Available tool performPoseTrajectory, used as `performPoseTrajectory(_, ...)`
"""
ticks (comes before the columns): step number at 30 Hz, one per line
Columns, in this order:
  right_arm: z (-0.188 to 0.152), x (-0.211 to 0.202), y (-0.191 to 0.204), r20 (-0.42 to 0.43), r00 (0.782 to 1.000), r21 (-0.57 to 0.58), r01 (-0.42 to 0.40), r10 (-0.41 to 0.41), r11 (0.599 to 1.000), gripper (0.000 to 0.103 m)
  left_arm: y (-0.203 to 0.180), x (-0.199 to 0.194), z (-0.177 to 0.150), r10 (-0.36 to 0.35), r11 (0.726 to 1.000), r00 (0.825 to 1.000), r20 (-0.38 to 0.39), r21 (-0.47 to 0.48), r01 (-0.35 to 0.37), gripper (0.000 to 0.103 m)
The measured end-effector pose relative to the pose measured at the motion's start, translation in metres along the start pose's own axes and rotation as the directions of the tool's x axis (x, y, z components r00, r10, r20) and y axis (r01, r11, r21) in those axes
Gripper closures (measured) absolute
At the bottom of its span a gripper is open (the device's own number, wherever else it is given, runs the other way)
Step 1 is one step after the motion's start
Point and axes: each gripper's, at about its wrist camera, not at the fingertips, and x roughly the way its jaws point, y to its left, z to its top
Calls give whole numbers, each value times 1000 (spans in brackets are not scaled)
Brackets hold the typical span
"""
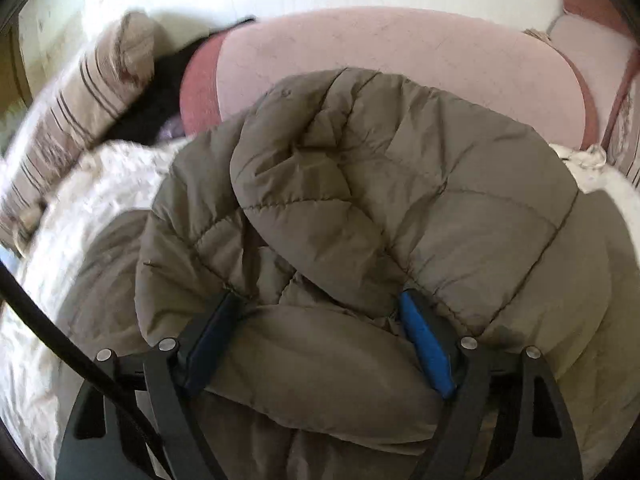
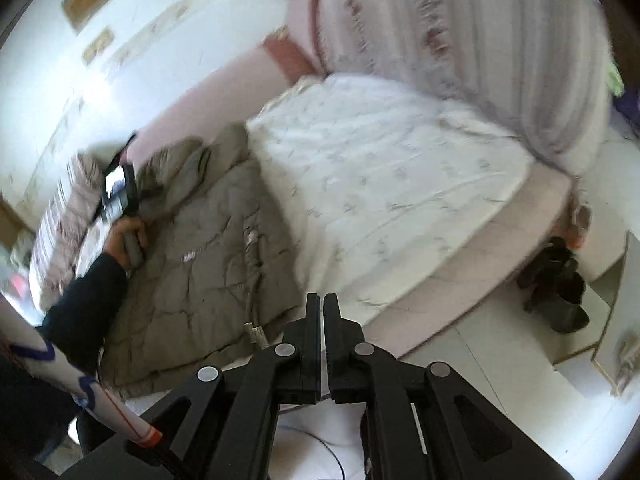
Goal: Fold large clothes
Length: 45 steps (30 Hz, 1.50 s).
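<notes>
A puffy olive-brown quilted jacket [image 1: 400,168] lies bunched on the bed's white quilt [image 1: 100,184]. My left gripper [image 1: 318,300] points down into it. A thick fold of the jacket fills the space between the blue pads [image 1: 424,344], which press on it from both sides. In the right wrist view the jacket [image 2: 192,264] is spread at the left, and a hand in a dark sleeve [image 2: 124,236] holds the left gripper [image 2: 132,188] at the garment's far end. My right gripper [image 2: 322,298] hangs over the bed's near edge, shut with nothing in it, apart from the jacket.
A pink padded headboard [image 1: 400,60] stands behind the jacket, with a striped pillow [image 1: 80,100] and a dark garment [image 1: 160,92] at the left. Striped bedding [image 2: 480,60] is piled at the quilt's [image 2: 380,184] far right. Dark boots [image 2: 556,292] stand on the pale floor. A black cable [image 1: 60,340] crosses the lower left.
</notes>
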Motion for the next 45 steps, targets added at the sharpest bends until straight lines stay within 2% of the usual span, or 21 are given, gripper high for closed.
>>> performPoseTrajectory(1, -4, -6, -3, 15, 999, -6, 32, -32, 999, 98, -1, -1, 0, 4, 1000, 1000, -6, -1, -4, 20)
performPoseTrajectory(3, -11, -12, -9, 12, 999, -23, 39, -39, 999, 99, 0, -8, 0, -5, 1000, 1000, -14, -26, 5, 21)
performPoseTrajectory(5, -12, -17, -17, 17, 999, -4, 44, -44, 999, 99, 0, -22, 0, 0, 1000, 1000, 14, -30, 0, 21)
performPoseTrajectory(9, -12, -22, -33, 15, 999, 42, 40, -41, 998, 98, 2, -46, -4, -39, 999, 996, 78, -25, 41, 21)
performPoseTrajectory(14, -10, -22, -32, 16, 999, 32, 45, -46, 998, 98, 24, -34, -16, -32, 998, 998, 56, -58, 35, 21)
performPoseTrajectory(17, -8, -20, -32, 16, 999, 35, 37, -38, 999, 98, 21, -27, -21, -22, 999, 999, 32, -23, 23, 20)
performPoseTrajectory(19, -7, -18, -30, 17, 999, 39, 41, -42, 998, 99, 14, -25, -24, -4, 999, 1000, 21, 33, 3, 20)
performPoseTrajectory(21, -6, -18, -27, 20, 999, 30, 43, -44, 999, 99, 14, -29, -24, -6, 999, 1000, 26, 42, 5, 20)
performPoseTrajectory(23, -6, -18, -26, 20, 999, 39, 46, -47, 998, 99, 23, -42, -28, -59, 998, 998, 32, 2, 59, 20)
performPoseTrajectory(26, -6, -20, -21, 26, 999, 34, 40, -41, 999, 98, 40, -65, -42, -99, 994, 993, 67, -32, 101, 20)
performPoseTrajectory(30, -6, -21, -12, 31, 998, 9, 52, -53, 999, 98, 66, -89, -67, -108, 992, 991, 82, -58, 113, 20)
performPoseTrajectory(36, -6, -26, -12, 39, 997, 14, 66, -67, 998, 99, 115, -112, -95, -86, 975, 995, 54, -201, 95, 20)
performPoseTrajectory(39, -7, -32, -15, 50, 996, 32, 67, -68, 997, 98, 130, -136, -99, -80, 965, 994, 69, -245, 95, 20)
performPoseTrajectory(43, -8, -33, -16, 52, 996, 40, 71, -73, 997, 99, 135, -177, -114, -92, 966, 988, 127, -228, 119, 20)
performPoseTrajectory(45, -8, -33, -16, 52, 996, 44, 64, -66, 997, 99, 136, -192, -128, -114, 965, 985, 132, -220, 141, 20)
